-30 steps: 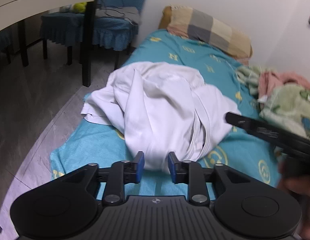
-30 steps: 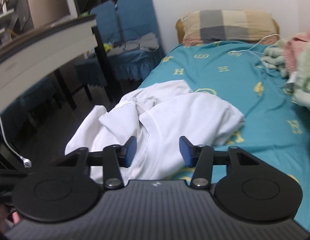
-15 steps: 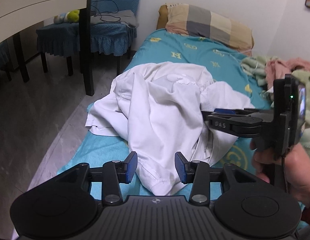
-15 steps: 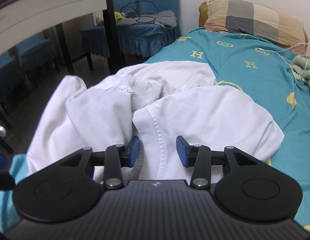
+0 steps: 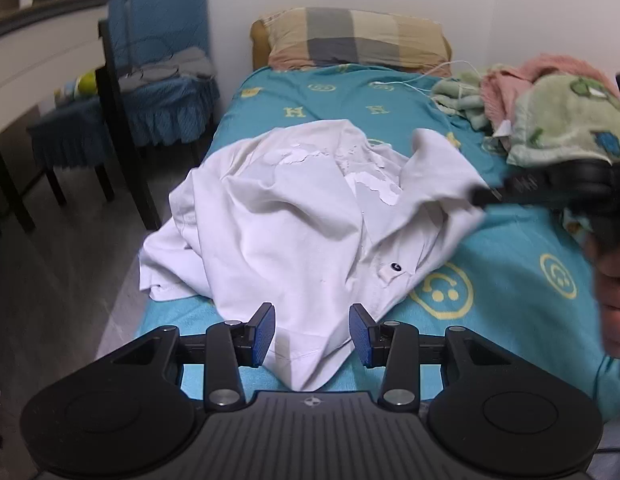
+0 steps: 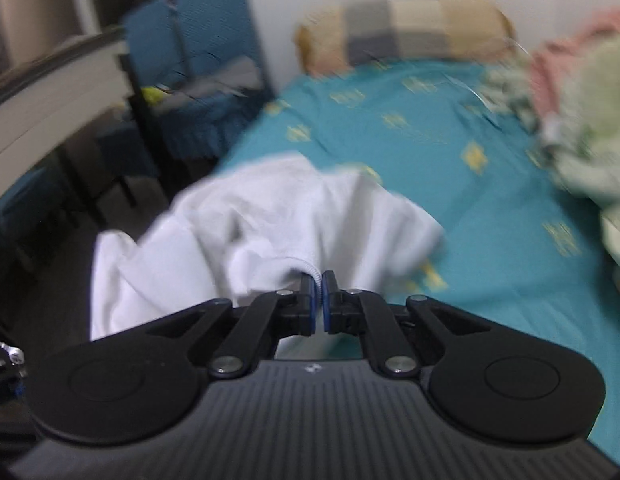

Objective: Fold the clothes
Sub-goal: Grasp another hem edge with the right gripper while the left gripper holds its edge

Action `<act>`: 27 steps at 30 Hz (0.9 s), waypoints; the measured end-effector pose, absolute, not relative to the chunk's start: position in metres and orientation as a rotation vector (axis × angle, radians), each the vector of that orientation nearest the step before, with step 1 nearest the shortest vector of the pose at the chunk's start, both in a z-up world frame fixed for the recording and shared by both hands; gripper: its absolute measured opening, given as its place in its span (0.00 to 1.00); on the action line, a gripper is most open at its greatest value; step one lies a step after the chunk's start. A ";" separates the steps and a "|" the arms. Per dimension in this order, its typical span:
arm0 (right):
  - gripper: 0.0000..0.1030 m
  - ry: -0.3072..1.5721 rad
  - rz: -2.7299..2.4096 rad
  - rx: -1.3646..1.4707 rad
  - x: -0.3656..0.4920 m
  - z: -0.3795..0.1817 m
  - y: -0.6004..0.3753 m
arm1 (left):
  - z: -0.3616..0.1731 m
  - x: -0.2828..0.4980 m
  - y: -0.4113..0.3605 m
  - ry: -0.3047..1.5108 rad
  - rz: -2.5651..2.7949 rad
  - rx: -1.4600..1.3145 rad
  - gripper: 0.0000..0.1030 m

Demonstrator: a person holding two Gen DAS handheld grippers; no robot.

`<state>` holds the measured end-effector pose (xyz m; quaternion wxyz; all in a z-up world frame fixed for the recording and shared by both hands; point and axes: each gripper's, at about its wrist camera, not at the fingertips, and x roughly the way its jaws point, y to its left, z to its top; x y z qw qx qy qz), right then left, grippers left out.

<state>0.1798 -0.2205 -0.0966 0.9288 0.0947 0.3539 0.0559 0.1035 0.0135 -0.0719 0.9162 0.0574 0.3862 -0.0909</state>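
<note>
A crumpled white shirt (image 5: 293, 216) lies heaped on the bed, its hem drooping between the left claw's (image 5: 312, 334) spread blue pads; the right claw (image 6: 318, 300) pinches 1 ribbed edge.

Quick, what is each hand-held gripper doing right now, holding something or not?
Left hand-held gripper: open, holding nothing, the shirt hem lying between its fingers.
Right hand-held gripper: closed on a shirt edge.

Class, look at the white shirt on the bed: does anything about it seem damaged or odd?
Yes. The white shirt lies crumpled, and a printed patch near its upper middle looks cracked and flaking. The right gripper pinches one edge.
</note>
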 end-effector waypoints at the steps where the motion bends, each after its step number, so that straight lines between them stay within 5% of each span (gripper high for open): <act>1: 0.06 0.768 0.095 0.208 0.176 -0.103 -0.228 | -0.072 0.101 0.012 0.792 -0.189 0.135 0.42; 7: 0.08 0.963 0.073 0.282 0.153 -0.126 -0.261 | -0.071 0.093 0.008 0.792 -0.208 0.182 0.42; 15: 0.12 0.845 0.198 0.247 0.136 -0.087 -0.251 | -0.090 0.099 -0.013 0.815 -0.264 0.344 0.42; 17: 0.19 0.846 0.212 0.252 0.138 -0.088 -0.249 | -0.099 0.103 -0.024 0.810 -0.284 0.415 0.42; 19: 0.41 0.846 0.231 0.256 0.140 -0.090 -0.246 | -0.108 0.108 -0.033 0.808 -0.303 0.473 0.42; 22: 0.46 0.816 0.248 0.222 0.142 -0.089 -0.244 | -0.119 0.119 -0.042 0.812 -0.327 0.507 0.40; 27: 0.46 0.779 0.271 0.167 0.153 -0.091 -0.242 | -0.126 0.131 -0.046 0.816 -0.353 0.499 0.06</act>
